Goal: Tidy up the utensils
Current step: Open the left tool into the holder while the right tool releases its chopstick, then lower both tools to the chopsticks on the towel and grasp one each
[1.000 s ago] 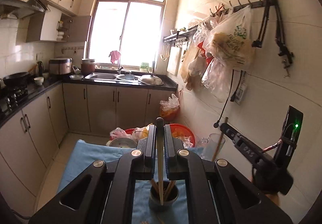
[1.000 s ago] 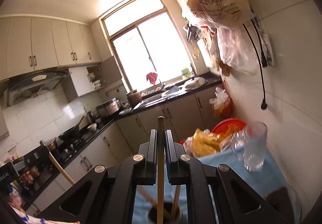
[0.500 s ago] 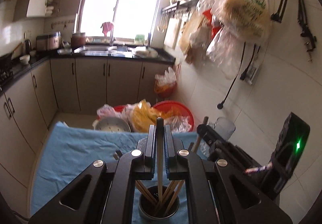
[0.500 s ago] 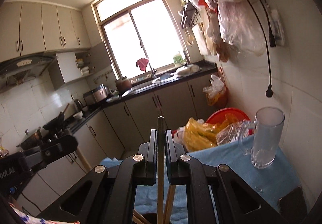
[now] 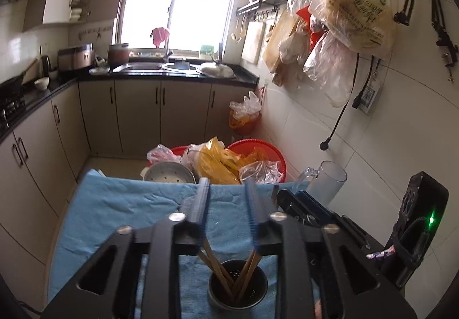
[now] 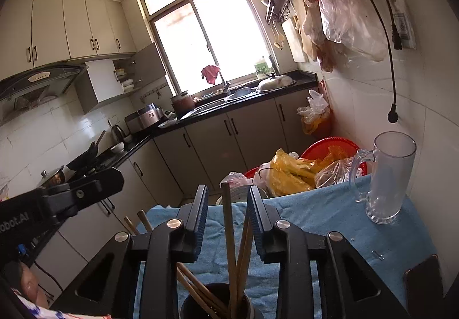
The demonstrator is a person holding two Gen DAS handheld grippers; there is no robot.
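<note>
A round metal utensil holder (image 5: 237, 287) stands on the blue cloth (image 5: 120, 210) at the near edge, with several wooden chopsticks (image 5: 221, 273) leaning in it. My left gripper (image 5: 226, 190) is open and empty right above the holder. In the right wrist view the holder (image 6: 216, 303) sits below my right gripper (image 6: 226, 195), which is open. One chopstick (image 6: 228, 236) stands upright between its fingers, touching neither pad. The right gripper also shows in the left wrist view (image 5: 304, 204).
A clear glass mug (image 6: 384, 178) stands on the cloth by the tiled wall. Red basins (image 5: 255, 152) with plastic bags and a metal steamer (image 5: 169, 172) lie beyond the far edge. A dark phone (image 6: 424, 284) lies near right. Bags hang from the wall hooks.
Both grippers have opened and let go of their chopsticks, which now stand in the holder. Both cameras have tilted down toward the table.
</note>
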